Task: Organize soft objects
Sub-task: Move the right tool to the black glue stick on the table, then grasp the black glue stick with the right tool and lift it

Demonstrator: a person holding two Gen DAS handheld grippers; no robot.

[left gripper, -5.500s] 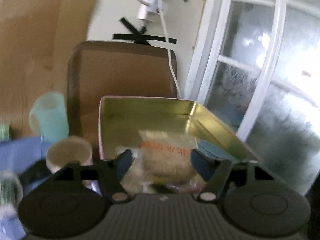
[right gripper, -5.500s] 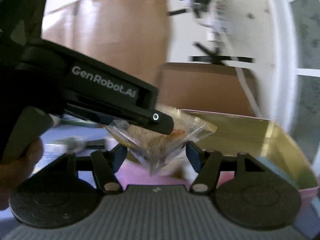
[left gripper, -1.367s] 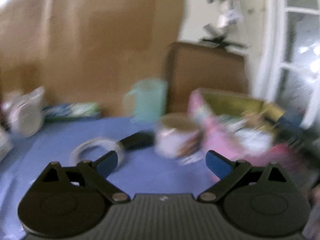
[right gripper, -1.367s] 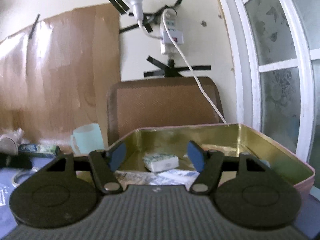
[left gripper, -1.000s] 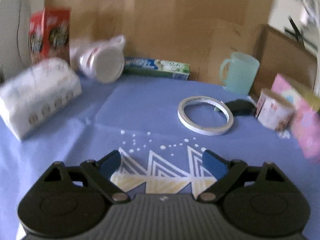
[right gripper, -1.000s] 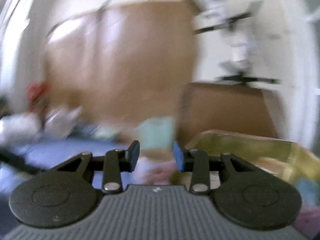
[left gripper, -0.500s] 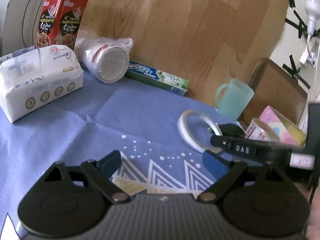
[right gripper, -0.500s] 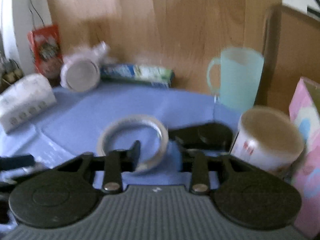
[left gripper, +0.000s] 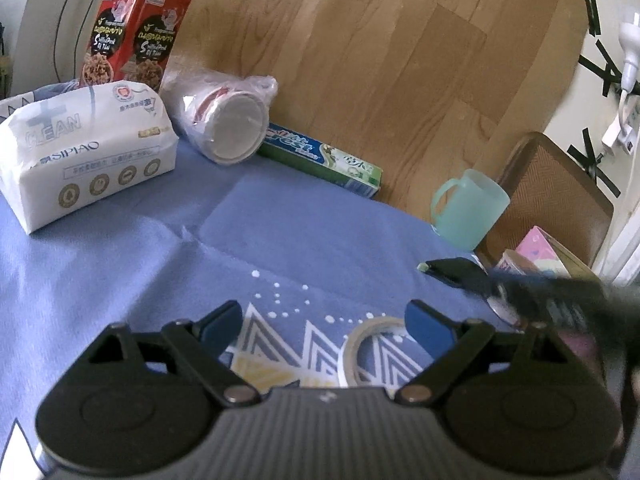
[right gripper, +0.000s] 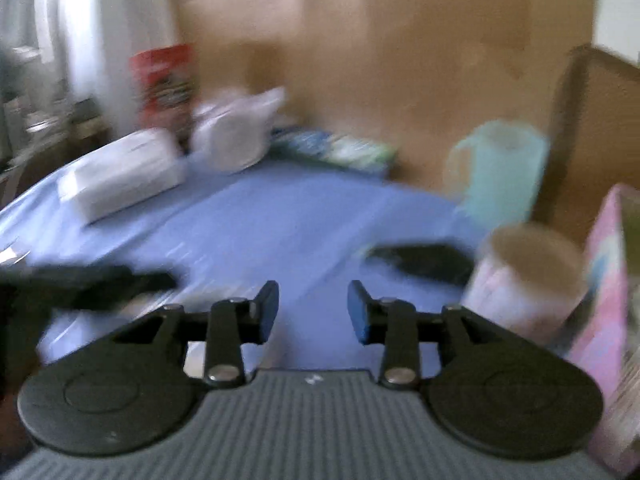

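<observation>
A white soft tissue pack (left gripper: 86,148) lies at the far left of the blue cloth, and shows blurred in the right wrist view (right gripper: 120,176). Beside it lies a bagged sleeve of paper cups (left gripper: 224,120). The pink tin box (left gripper: 540,248) with a gold inside stands at the right edge (right gripper: 608,280). My left gripper (left gripper: 324,318) is open wide above the cloth, with nothing between its fingers. My right gripper (right gripper: 314,306) is over the cloth with its jaws opening and nothing between them. It crosses the left wrist view as a dark blur (left gripper: 560,296).
A tape ring (left gripper: 372,344) lies under the left gripper's right finger. A red cereal box (left gripper: 132,32), a toothpaste box (left gripper: 320,156) and a mint mug (left gripper: 468,208) line the wooden back board. A paper tub (right gripper: 528,280) and a black object (right gripper: 420,260) sit by the tin.
The right gripper swung left from over the tin to above the cloth; its jaws narrowed, then widened. The tape ring now sits lower and nearer in the left wrist view.
</observation>
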